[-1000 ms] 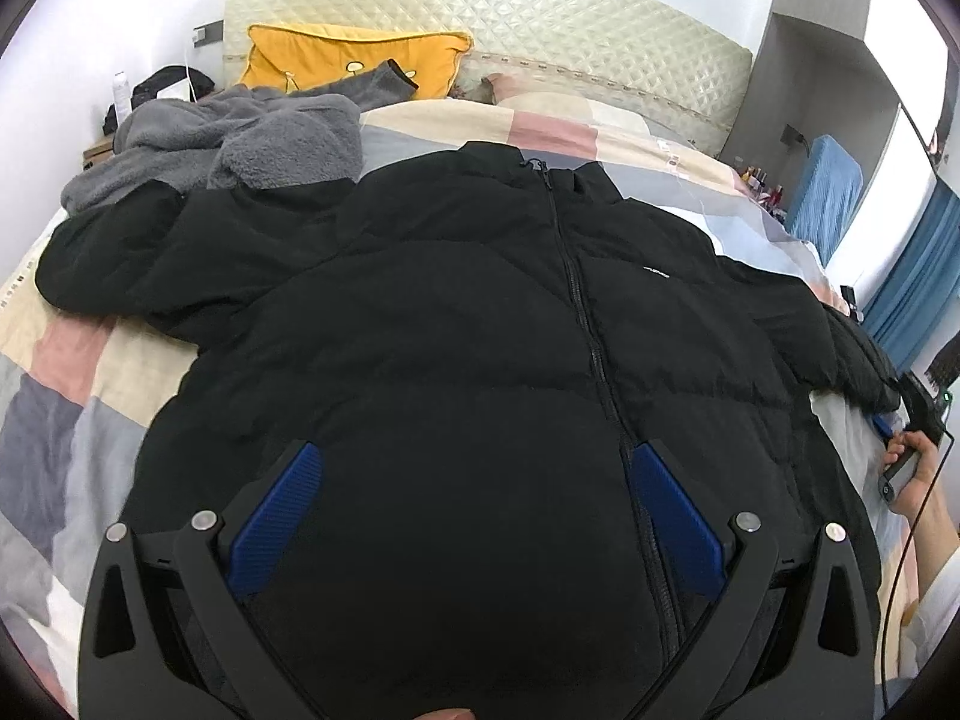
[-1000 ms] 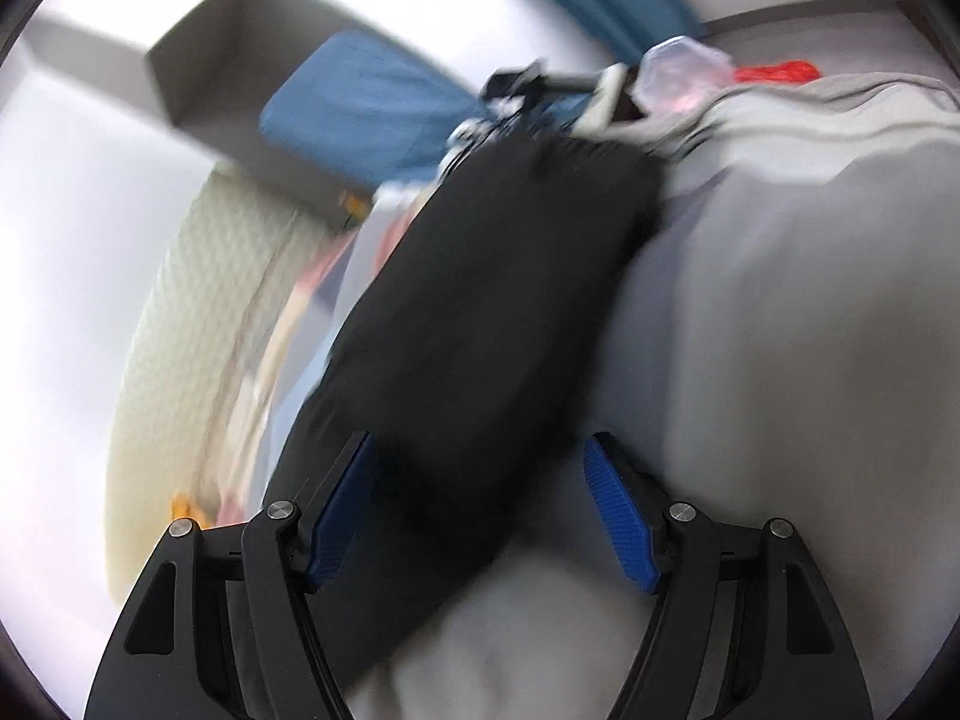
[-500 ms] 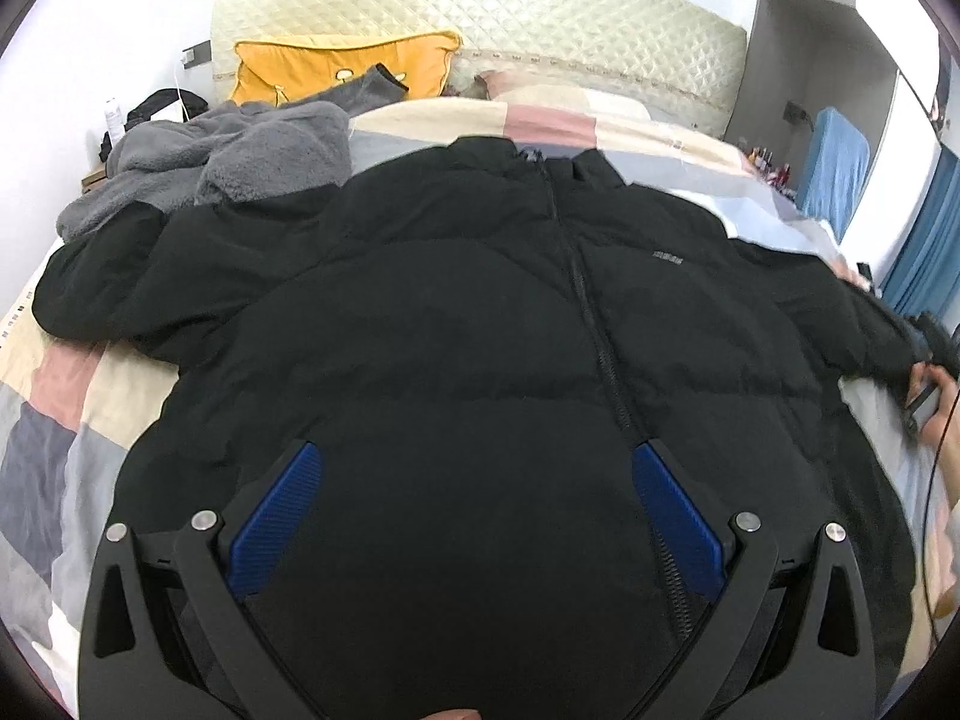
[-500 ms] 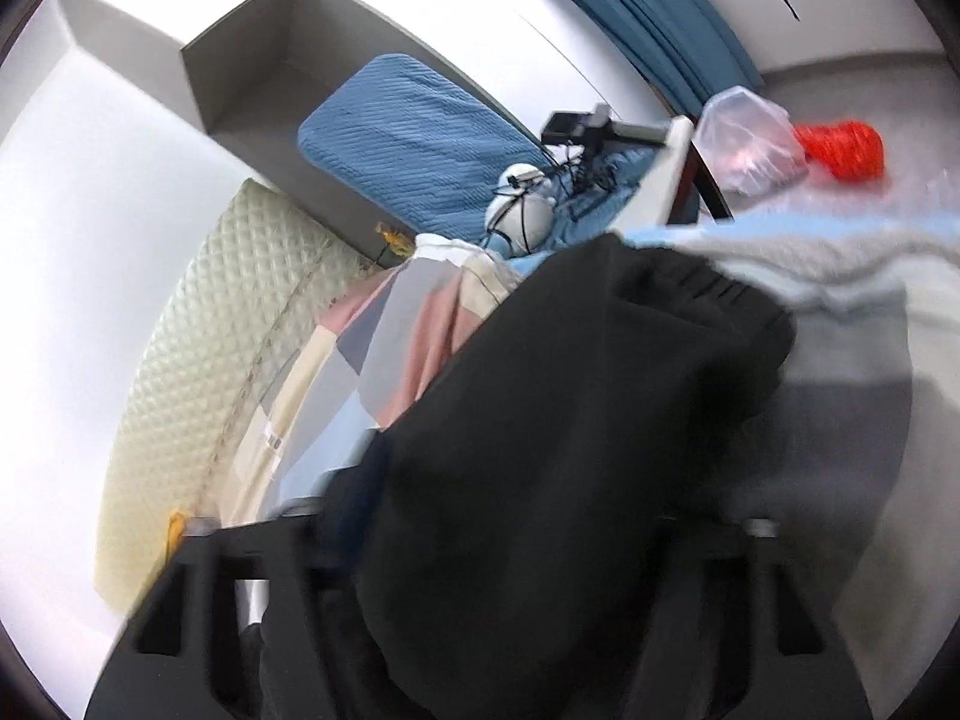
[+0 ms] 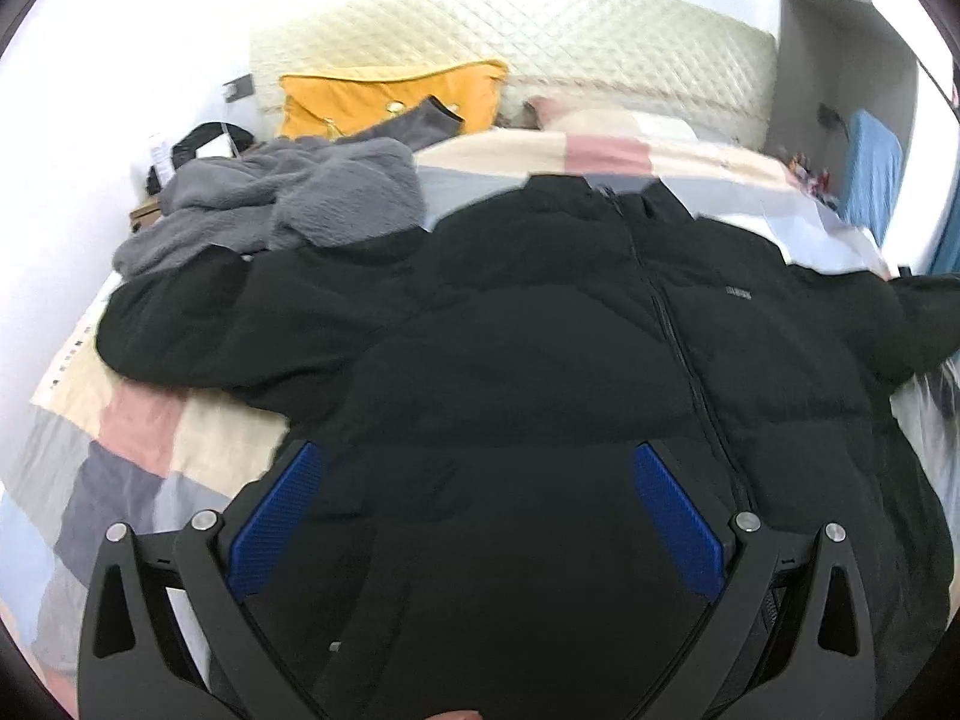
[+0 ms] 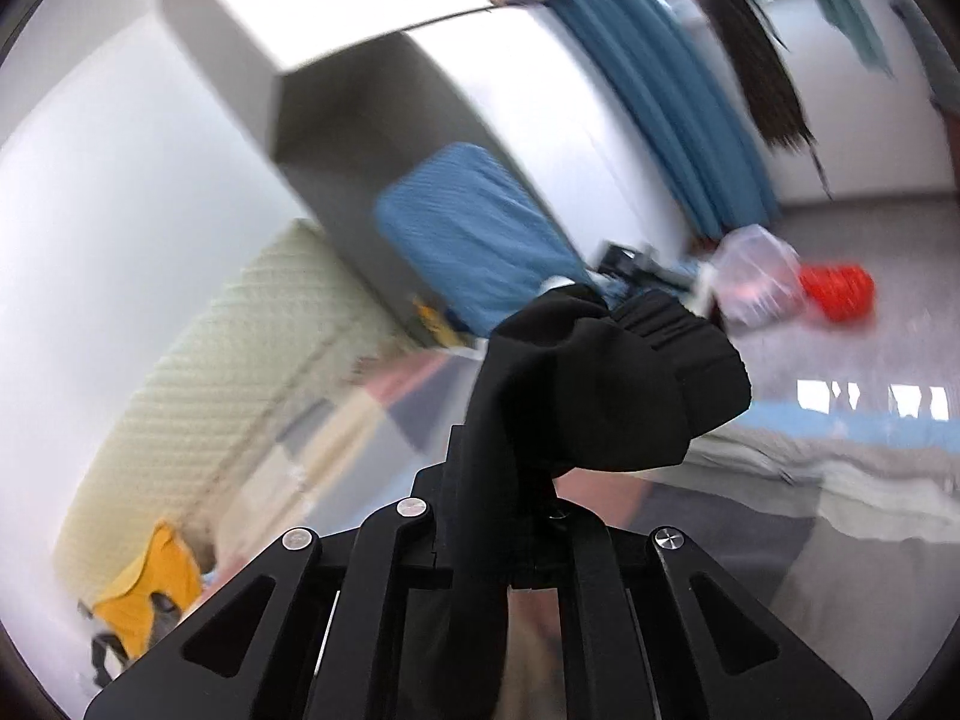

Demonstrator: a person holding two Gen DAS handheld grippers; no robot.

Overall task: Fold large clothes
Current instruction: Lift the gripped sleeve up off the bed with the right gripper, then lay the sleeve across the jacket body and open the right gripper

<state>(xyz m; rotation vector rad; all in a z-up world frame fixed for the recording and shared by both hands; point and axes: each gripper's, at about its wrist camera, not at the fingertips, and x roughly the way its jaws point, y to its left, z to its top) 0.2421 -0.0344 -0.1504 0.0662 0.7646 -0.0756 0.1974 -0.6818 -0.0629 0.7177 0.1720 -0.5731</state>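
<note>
1. A black quilted puffer jacket (image 5: pixel 576 360) lies front-up and zipped on a bed covered by a patchwork quilt of cream, pink, grey and pale blue squares (image 5: pixel 138 450). Its collar points toward the cream diamond-stitched padded headboard (image 5: pixel 600 48).
2. The left gripper (image 5: pixel 474 516) hangs over the jacket's lower body with its blue-padded fingers (image 5: pixel 273 519) spread wide apart; nothing is between them.
3. The jacket's left-hand sleeve (image 5: pixel 198 324) reaches out over the quilt toward the bed's left edge, and its upper side lies against a heap of grey fleece clothing (image 5: pixel 288 198).
4. Bare quilt shows to the left of the jacket's hem and below that sleeve. More bare quilt lies between the collar and a yellow-orange cushion (image 5: pixel 390 96) propped at the headboard.
5. The right gripper (image 6: pixel 528 516) is clamped tight on the jacket's other sleeve near its ribbed black cuff (image 6: pixel 606 390), and the cloth bunches up and over the fingertips.
6. In the right wrist view the cuff is raised, with the quilt and bed edge below and behind it. In the left wrist view that sleeve runs out of frame at the right.
7. Past the raised cuff are a blue padded chair back (image 6: pixel 474 240), blue curtains (image 6: pixel 660 96) and grey floor holding a red object (image 6: pixel 840 291) and a clear plastic bag (image 6: pixel 753 276). This view is blurred.
</note>
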